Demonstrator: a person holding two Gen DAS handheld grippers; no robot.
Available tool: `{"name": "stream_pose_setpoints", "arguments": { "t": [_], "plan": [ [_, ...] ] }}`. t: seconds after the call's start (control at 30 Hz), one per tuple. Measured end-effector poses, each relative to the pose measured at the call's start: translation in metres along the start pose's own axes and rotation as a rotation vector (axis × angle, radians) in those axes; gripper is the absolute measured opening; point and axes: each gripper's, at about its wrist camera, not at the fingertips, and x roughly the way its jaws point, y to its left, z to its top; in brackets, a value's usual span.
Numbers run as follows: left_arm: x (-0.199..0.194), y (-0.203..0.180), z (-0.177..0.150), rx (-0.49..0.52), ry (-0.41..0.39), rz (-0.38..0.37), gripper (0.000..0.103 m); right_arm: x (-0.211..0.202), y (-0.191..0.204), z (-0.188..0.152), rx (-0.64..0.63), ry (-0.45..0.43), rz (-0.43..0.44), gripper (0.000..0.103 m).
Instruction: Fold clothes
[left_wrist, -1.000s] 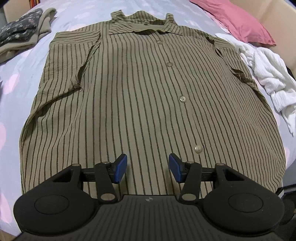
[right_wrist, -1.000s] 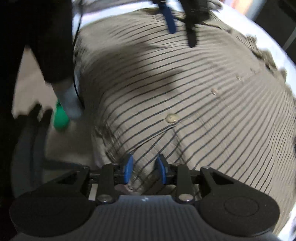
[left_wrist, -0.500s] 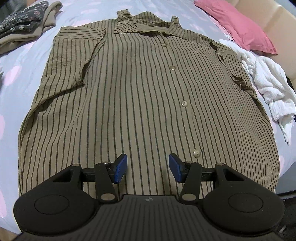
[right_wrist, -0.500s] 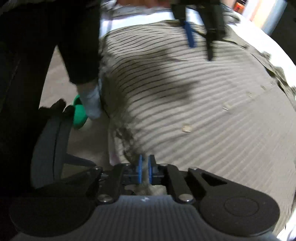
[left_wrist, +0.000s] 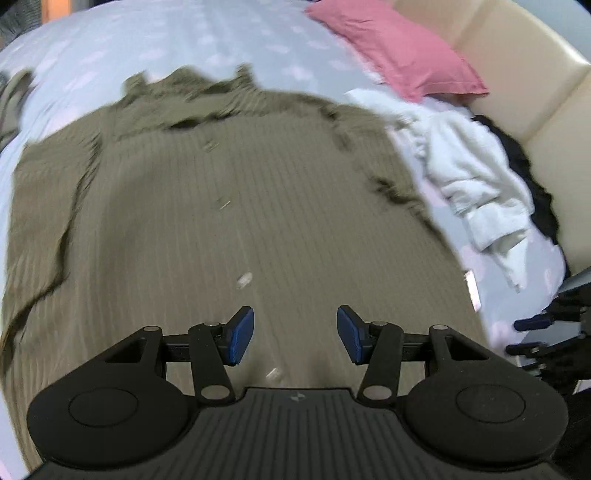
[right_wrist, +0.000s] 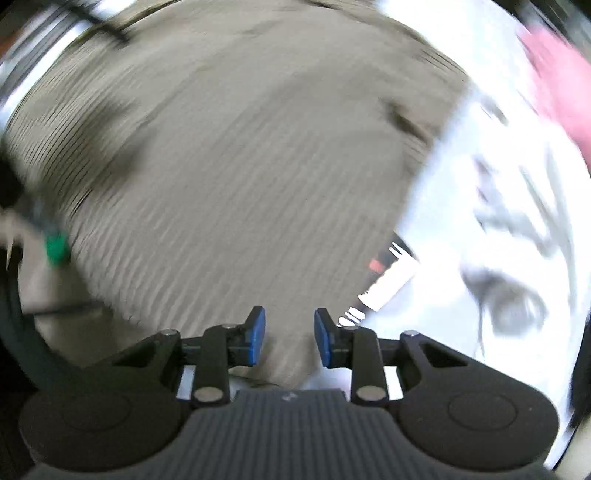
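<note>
Left wrist view: one olive striped shirt (left_wrist: 229, 236) lies flat across the lilac bed (left_wrist: 177, 40), collar toward 12 o'clock, with four buttons visible down its front, all blurred. One pink pillow (left_wrist: 399, 51) sits at 1 o'clock and one white garment (left_wrist: 469, 177) at 3 o'clock. The left gripper (left_wrist: 295, 334) hovers over the hem, jaws wide apart, holding nothing.

Right wrist view: heavily blurred. The shirt (right_wrist: 236, 177) fills the frame from 9 to 12 o'clock. The right gripper (right_wrist: 289, 338) is partly open over the hem, gripping nothing.
</note>
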Motion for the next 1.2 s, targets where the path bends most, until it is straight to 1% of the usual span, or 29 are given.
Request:
{"name": "stream_pose_setpoints", "arguments": {
  "t": [0.1, 0.2, 0.37, 0.5, 0.63, 0.77, 0.83, 0.9, 0.97, 1.07, 1.13, 1.2],
  "plan": [
    [0.013, -0.027, 0.024, 0.019, 0.001, -0.046, 0.048, 0.007, -0.031, -0.007, 0.162, 0.025, 0.018, 0.038],
    [0.031, -0.054, 0.043, 0.064, 0.024, -0.046, 0.048, 0.021, -0.04, -0.016, 0.209, 0.067, 0.034, 0.038],
    [0.064, -0.094, 0.071, 0.117, 0.07, -0.05, 0.047, 0.037, -0.032, -0.022, 0.169, 0.134, 0.05, 0.038],
    [0.088, -0.117, 0.1, 0.132, 0.093, -0.064, 0.047, 0.05, -0.026, -0.026, 0.138, 0.187, 0.062, 0.039],
    [0.116, -0.135, 0.136, 0.104, 0.096, -0.092, 0.047, 0.063, -0.02, -0.031, 0.106, 0.24, 0.074, 0.042],
    [0.152, -0.148, 0.167, 0.095, 0.119, -0.084, 0.047, 0.075, -0.017, -0.035, 0.081, 0.281, 0.096, 0.043],
    [0.174, -0.153, 0.183, 0.089, 0.136, -0.076, 0.047, 0.082, -0.02, -0.039, 0.096, 0.293, 0.131, 0.043],
    [0.195, -0.158, 0.198, 0.083, 0.153, -0.068, 0.044, 0.09, -0.025, -0.042, 0.109, 0.317, 0.147, 0.043],
    [0.216, -0.164, 0.211, 0.086, 0.173, -0.053, 0.044, 0.094, -0.027, -0.043, 0.11, 0.331, 0.149, 0.043],
    [0.245, -0.17, 0.225, 0.099, 0.197, -0.025, 0.044, 0.093, -0.029, -0.043, 0.108, 0.321, 0.163, 0.044],
    [0.26, -0.172, 0.23, 0.096, 0.209, -0.02, 0.043, 0.092, -0.029, -0.046, 0.109, 0.311, 0.163, 0.044],
    [0.276, -0.174, 0.235, 0.093, 0.221, -0.015, 0.04, 0.092, -0.027, -0.054, 0.119, 0.303, 0.173, 0.044]
  ]
}}
